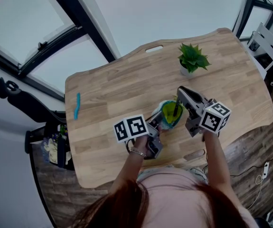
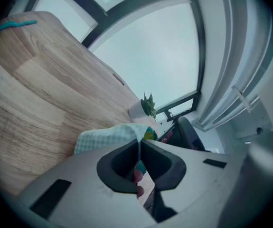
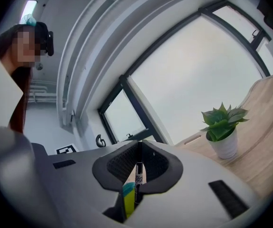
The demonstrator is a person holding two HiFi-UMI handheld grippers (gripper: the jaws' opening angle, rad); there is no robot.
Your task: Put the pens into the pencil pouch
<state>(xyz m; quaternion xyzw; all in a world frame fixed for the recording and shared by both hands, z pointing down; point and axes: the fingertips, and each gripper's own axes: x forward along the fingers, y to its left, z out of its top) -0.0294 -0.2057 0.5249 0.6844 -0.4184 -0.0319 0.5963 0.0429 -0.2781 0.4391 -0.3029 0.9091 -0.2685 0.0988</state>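
Worktop (image 1: 108,87): pale wood, curved far edge with a slot handle cut into it.

Pencil pouch (image 1: 166,117): green-and-white checked cloth with a yellow-green inside. It stands near the middle of the worktop's near edge, mouth up, between the two grippers.

Left gripper (image 1: 158,123): at the pouch's left side, angled down toward it.

Left fingers (image 2: 121,161): pressed together on the checked cloth rim of the pouch (image 2: 107,136), which rises from between them as a thin fold.

Right gripper (image 1: 183,95): held level over the pouch's right side, its marker cube toward the near edge.

Right fingers (image 3: 115,166): pinching a thin dark pen (image 3: 137,174) that runs upright between the pads, with the pouch's yellow-green lining (image 3: 127,199) showing just below.

Dark pen, head view (image 1: 175,109): upright, lower end down in the pouch's open mouth.

Teal pen (image 1: 77,105): lying flat near the worktop's left edge, well apart from the pouch and both grippers. It also shows in the left gripper view (image 2: 16,23).

Potted plant (image 1: 192,59): small green plant in a white pot, upright toward the far right corner, beyond the pouch and apart from it.
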